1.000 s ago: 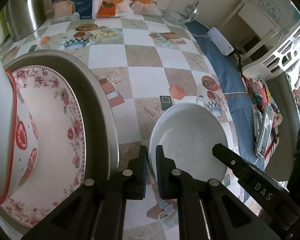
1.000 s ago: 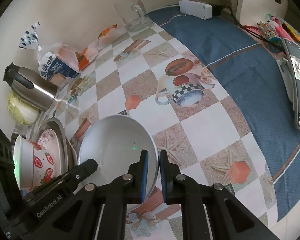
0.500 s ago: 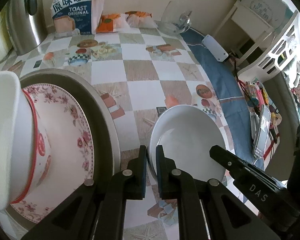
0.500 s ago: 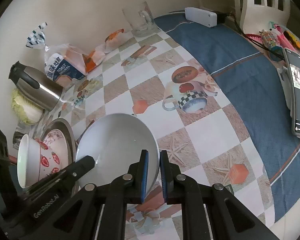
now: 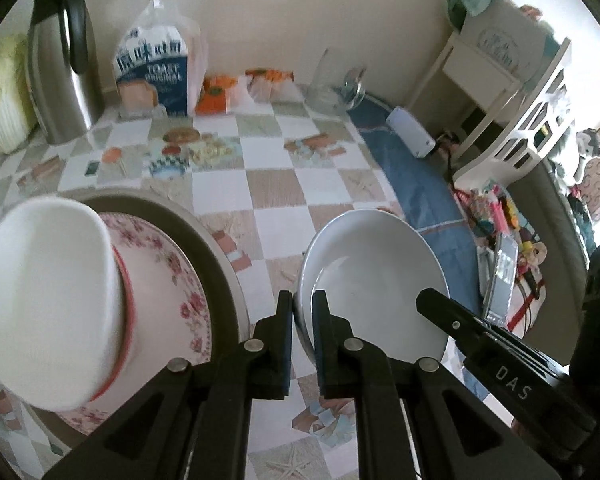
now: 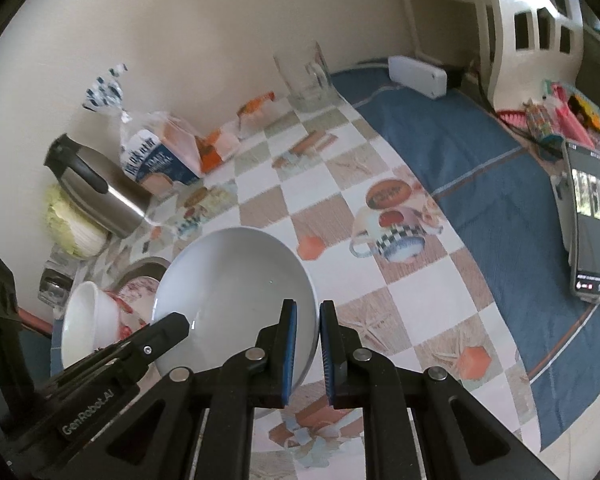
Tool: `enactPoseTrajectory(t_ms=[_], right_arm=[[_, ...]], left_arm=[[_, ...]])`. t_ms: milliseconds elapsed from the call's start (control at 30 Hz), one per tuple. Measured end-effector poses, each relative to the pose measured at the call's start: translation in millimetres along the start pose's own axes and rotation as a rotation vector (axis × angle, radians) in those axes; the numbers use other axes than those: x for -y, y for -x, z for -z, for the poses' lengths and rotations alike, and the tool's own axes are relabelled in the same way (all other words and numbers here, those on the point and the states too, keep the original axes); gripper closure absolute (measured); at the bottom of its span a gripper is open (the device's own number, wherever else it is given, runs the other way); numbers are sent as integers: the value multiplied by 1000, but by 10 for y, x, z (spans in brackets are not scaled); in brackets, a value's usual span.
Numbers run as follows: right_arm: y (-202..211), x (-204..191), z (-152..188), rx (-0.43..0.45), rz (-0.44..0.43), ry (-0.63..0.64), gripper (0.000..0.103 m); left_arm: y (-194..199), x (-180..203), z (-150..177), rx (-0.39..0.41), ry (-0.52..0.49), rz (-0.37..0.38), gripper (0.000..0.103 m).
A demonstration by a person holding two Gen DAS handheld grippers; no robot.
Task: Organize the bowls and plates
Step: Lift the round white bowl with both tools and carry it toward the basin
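A plain white bowl (image 5: 374, 276) is held above the checked tablecloth by both grippers. My left gripper (image 5: 302, 308) is shut on its left rim. My right gripper (image 6: 308, 316) is shut on its right rim; the bowl (image 6: 236, 292) fills the lower middle of the right wrist view. To the left, a white bowl with red strawberries (image 5: 48, 300) sits on a floral plate (image 5: 172, 280), which lies on a grey metal plate (image 5: 216, 248). The same stack (image 6: 100, 320) shows at the left of the right wrist view.
A steel kettle (image 5: 64, 64), a toast bag (image 5: 156, 72), snack packets (image 5: 240, 88) and a glass mug (image 5: 336, 80) line the back wall. A blue cloth (image 6: 480, 168) with a phone (image 6: 590, 216) and a white box (image 6: 418, 76) lies right.
Both grippers have lifted the white bowl up off the table. The views have risen and tilted up, showing more of the wall. The stack at left has not moved.
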State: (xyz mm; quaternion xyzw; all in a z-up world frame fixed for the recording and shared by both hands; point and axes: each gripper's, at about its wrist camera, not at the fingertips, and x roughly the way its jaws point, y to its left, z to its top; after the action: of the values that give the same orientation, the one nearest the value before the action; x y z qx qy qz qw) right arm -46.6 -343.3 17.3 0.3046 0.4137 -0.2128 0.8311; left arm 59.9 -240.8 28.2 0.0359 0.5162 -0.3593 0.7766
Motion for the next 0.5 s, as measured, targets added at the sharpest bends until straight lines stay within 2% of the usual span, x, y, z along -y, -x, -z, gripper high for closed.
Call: enactPoseTrajectory(t_ms=[300,500], right_arm=[[363,-398,-40,101,-35,70,90],[545,-826,-4,144,-98,135,90]], left_arm=[[529,-140,-67,116,-3,-3,94],[974,-415,-64,214,28,-43,94]])
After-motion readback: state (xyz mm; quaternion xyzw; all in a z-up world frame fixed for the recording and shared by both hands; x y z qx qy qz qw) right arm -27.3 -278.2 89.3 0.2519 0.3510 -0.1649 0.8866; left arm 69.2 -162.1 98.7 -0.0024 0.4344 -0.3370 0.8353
